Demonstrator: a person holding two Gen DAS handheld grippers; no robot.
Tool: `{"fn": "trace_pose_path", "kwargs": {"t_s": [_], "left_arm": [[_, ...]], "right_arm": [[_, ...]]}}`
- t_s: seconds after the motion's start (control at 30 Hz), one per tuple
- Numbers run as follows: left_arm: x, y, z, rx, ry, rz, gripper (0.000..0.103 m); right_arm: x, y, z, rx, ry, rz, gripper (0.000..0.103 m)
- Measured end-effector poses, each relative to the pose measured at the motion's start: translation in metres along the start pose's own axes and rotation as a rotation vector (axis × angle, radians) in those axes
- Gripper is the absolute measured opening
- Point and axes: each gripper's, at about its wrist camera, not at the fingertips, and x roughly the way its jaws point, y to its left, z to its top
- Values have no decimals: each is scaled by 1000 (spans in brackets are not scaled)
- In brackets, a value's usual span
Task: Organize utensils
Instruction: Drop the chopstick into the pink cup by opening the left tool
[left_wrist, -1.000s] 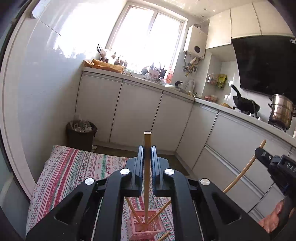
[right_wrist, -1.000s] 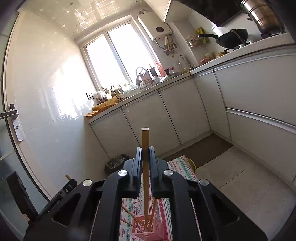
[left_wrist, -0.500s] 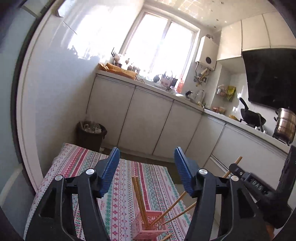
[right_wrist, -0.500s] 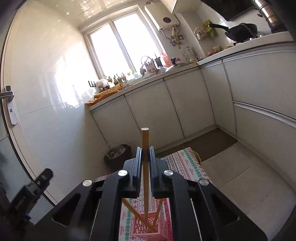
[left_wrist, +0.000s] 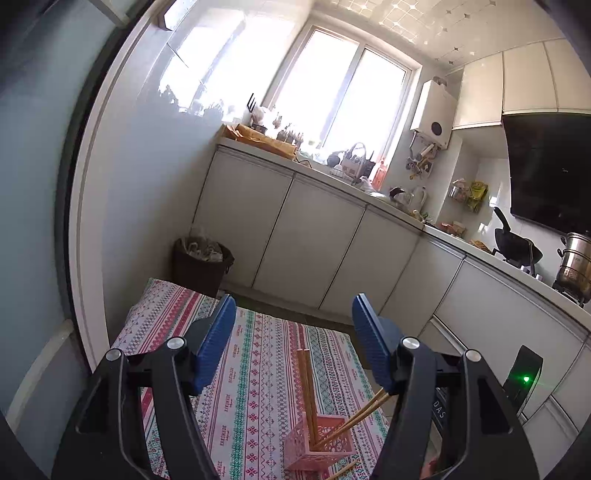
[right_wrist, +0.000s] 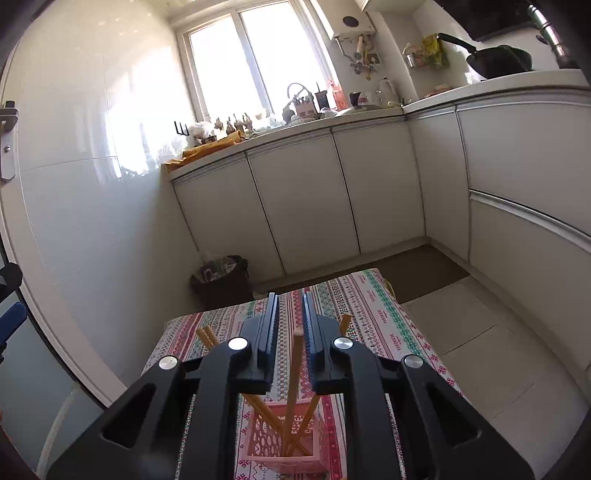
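A pink lattice basket (left_wrist: 317, 443) stands on the patterned tablecloth (left_wrist: 251, 369) with several wooden chopsticks (left_wrist: 308, 387) leaning in it. My left gripper (left_wrist: 292, 300) is open, blue pads wide apart and nothing between them, back from the basket. My right gripper (right_wrist: 290, 297) hangs right over the basket (right_wrist: 258, 435). Its jaws are opening. One chopstick (right_wrist: 295, 369) stands between them with its foot in the basket, and the pads do not press on it. Part of the right gripper's body (left_wrist: 522, 380) shows at the lower right of the left wrist view.
A dark waste bin (left_wrist: 203, 262) stands on the floor beyond the table's far edge. White cabinets (right_wrist: 303, 199) run along the back and right walls. On the counter sit a wok (left_wrist: 517, 251) and a steel pot (left_wrist: 576, 262). Tiled floor (right_wrist: 480, 332) lies right of the table.
The left gripper opened and let its chopstick drop into the basket. The right gripper came down over the basket, its jaws parted, and its chopstick slid lower.
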Motion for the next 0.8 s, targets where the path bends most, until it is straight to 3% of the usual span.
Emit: {"fn": "trace_pose_path", "kwargs": {"t_s": [0.03, 0.13, 0.23, 0.4, 0.47, 0.8], "left_arm": [[-1, 1, 0, 1, -2, 3, 65], [-5, 5, 1, -5, -10, 9, 74], [-7, 8, 1, -5, -8, 9, 78], [-10, 11, -1, -16, -7, 0, 95], [-10, 10, -2, -15, 0, -8, 96], [-1, -3, -18, 49, 72, -32, 96]], "right_arm": [[-2, 0, 0, 5, -7, -3, 41], [-16, -3, 3, 32, -75, -9, 72], [-27, -3, 7, 28, -112, -26, 77], [-42, -5, 9, 36, -140, -44, 90], [-49, -8, 9, 49, -151, -55, 96], [-83, -30, 0, 98, -119, -66, 96]]}}
